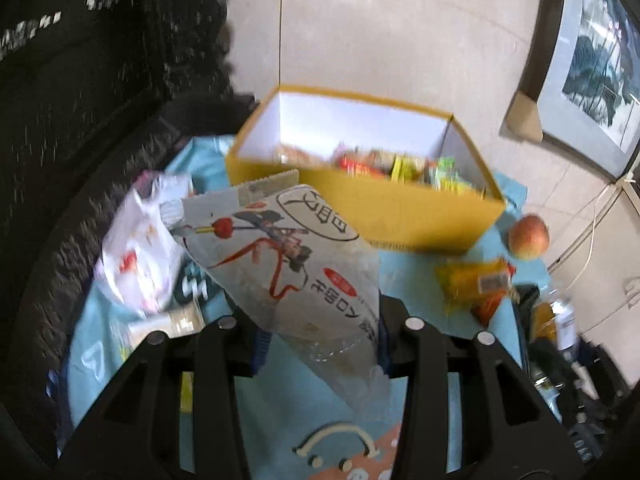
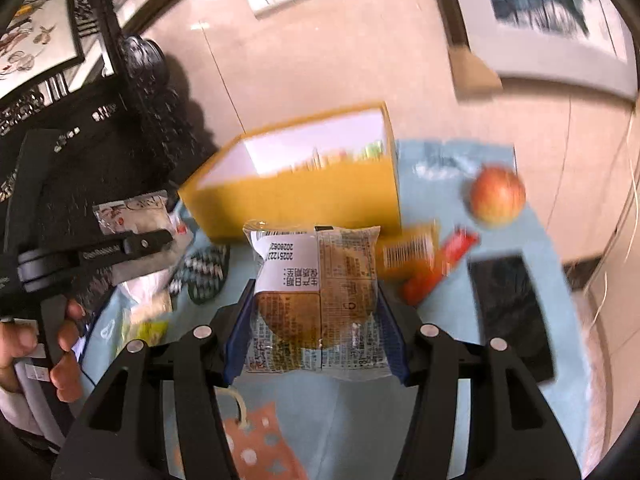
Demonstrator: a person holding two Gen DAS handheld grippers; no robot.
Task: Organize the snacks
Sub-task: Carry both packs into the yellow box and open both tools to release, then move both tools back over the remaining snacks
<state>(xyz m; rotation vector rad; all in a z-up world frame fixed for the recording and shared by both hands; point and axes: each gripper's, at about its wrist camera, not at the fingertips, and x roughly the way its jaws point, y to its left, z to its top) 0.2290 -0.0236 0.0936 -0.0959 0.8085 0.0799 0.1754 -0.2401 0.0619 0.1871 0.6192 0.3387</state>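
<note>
snacks in both grippers from where i sit. my left gripper (image 1: 320, 344) is clamped on the lower end of a grey snack bag (image 1: 296, 256) with red and black drawings, which stands tilted above the blue-covered desk (image 1: 420, 264). my right gripper (image 2: 316, 332) pinches a clear-wrapped round cake (image 2: 316, 300) between its blue pads, jaws partly closed on it. the yellow box (image 1: 400, 208) sits open behind both, with bright packets lying inside. an orange packet (image 1: 476, 280) lies on the desk just right of the box front, and an apple (image 1: 528, 236) lies near the box's right corner. a hand (image 2: 40, 344) on the left handle shows in the right view.
</note>
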